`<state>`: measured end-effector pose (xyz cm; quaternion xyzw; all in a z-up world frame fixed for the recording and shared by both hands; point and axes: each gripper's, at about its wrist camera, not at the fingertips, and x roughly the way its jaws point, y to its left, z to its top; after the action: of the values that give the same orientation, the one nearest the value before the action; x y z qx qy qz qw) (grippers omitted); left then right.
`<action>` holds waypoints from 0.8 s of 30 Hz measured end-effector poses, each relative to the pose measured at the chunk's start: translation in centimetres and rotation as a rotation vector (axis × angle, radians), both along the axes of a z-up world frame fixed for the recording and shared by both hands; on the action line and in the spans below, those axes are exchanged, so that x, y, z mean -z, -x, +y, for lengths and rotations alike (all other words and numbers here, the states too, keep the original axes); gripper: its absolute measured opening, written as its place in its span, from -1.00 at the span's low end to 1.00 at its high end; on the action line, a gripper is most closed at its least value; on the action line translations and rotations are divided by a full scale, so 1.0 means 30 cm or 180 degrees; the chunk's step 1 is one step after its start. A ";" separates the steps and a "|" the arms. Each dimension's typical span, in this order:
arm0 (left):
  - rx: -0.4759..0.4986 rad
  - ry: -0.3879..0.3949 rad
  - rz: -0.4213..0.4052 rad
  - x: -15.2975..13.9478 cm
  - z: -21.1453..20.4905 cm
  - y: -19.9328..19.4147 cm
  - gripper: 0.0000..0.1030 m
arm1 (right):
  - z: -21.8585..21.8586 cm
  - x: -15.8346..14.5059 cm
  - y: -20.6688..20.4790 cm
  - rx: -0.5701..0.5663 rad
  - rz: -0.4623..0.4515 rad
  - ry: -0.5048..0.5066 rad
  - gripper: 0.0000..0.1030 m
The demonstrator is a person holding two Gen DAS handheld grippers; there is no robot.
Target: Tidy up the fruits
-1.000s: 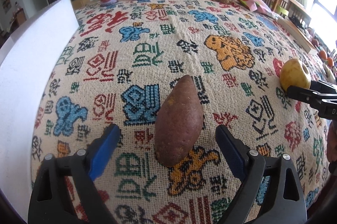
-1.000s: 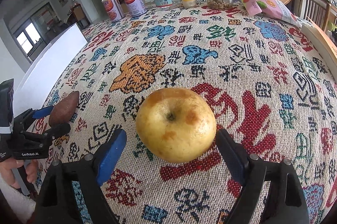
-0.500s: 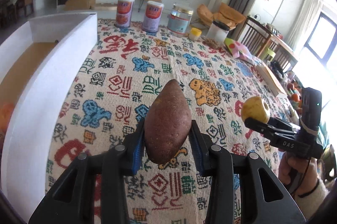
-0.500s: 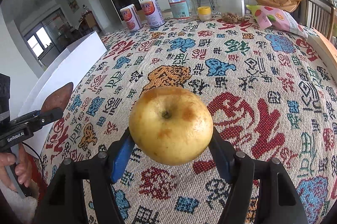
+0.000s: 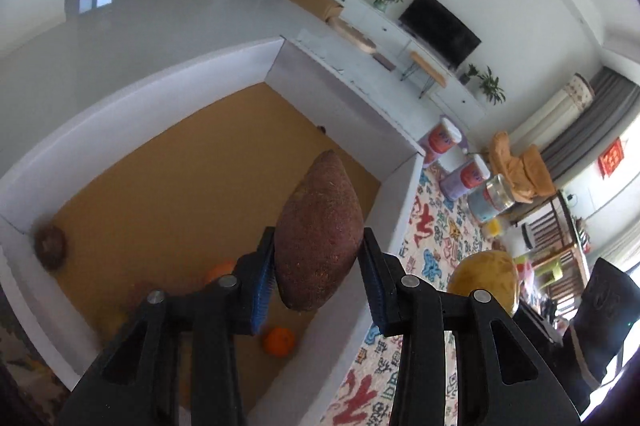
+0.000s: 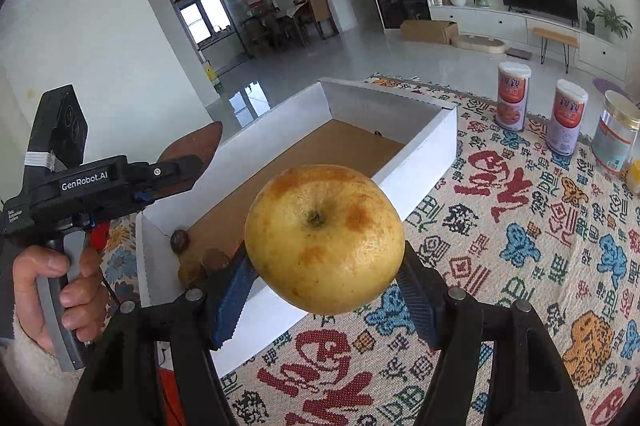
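The left gripper (image 5: 318,272) was clamped on a sweet potato (image 5: 320,230) above the white box (image 5: 394,193), while the right gripper (image 6: 326,290) pinched a yellow apple (image 6: 324,238) over the patterned tablecloth (image 6: 520,226) just beside it.

Reddish-brown sweet potato (image 5: 318,234) clamped upright above box, blotchy yellow apple (image 6: 324,238) – gripped, aloft
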<state>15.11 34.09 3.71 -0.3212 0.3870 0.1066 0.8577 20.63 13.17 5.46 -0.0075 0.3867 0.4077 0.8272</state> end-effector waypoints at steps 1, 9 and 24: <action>-0.0088 0.0028 0.0118 0.046 0.031 -0.027 -0.22 | 0.078 0.002 -0.024 -0.0088 -0.0007 0.0092 0.33; -0.0398 0.0297 0.0665 0.292 0.105 -0.111 -0.04 | 0.496 0.195 -0.162 -0.0388 0.0084 0.1154 0.34; -0.0272 -0.1370 -0.0021 -0.026 -0.127 0.118 0.91 | 0.269 0.005 -0.060 0.0212 -0.0374 0.0821 0.99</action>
<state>11.56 30.27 4.48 -0.1471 0.3386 0.2219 0.9025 22.44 21.22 5.30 -0.1247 0.3869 0.3257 0.8536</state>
